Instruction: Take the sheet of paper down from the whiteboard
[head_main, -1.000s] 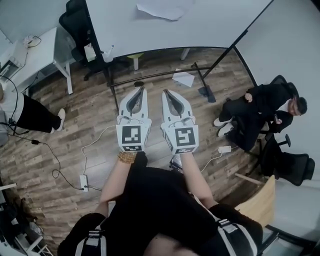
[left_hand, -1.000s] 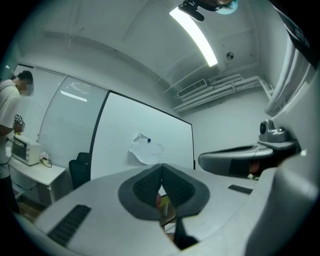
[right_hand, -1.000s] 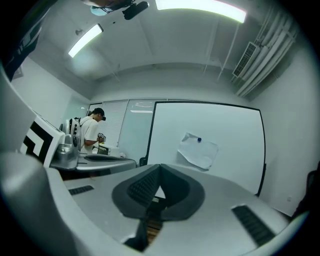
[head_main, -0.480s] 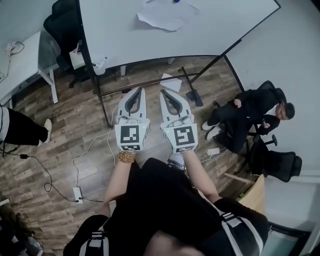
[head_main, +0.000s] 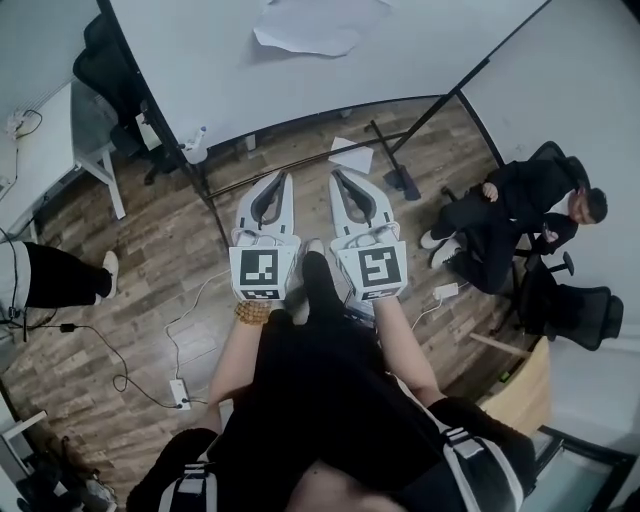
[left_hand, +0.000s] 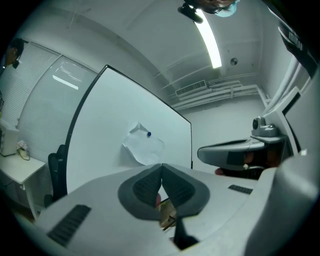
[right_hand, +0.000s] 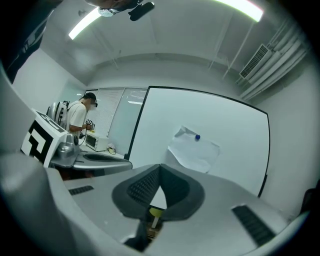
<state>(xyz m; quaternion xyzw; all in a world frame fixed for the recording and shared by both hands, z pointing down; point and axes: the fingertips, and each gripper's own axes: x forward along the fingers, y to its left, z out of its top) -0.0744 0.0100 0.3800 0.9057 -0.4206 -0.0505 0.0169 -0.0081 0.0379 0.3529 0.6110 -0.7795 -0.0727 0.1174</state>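
Observation:
A crumpled white sheet of paper (head_main: 305, 30) hangs on the whiteboard (head_main: 420, 50), pinned by a small blue magnet (right_hand: 197, 137). The same sheet of paper (left_hand: 144, 146) shows ahead in the left gripper view, and as the paper (right_hand: 194, 150) in the right gripper view. My left gripper (head_main: 275, 182) and right gripper (head_main: 341, 180) are held side by side, pointing level at the board and still well short of it. Both are shut with nothing between the jaws.
The whiteboard stands on a black frame with feet (head_main: 395, 165) on the wood floor. A second sheet (head_main: 352, 155) lies on the floor under it. A seated person (head_main: 505, 220) is at the right, a white desk (head_main: 55, 140) and cables (head_main: 150, 350) at the left.
Both grippers and the person have moved forward toward the whiteboard; the board and its paper now sit nearer in view. The jaws stayed shut.

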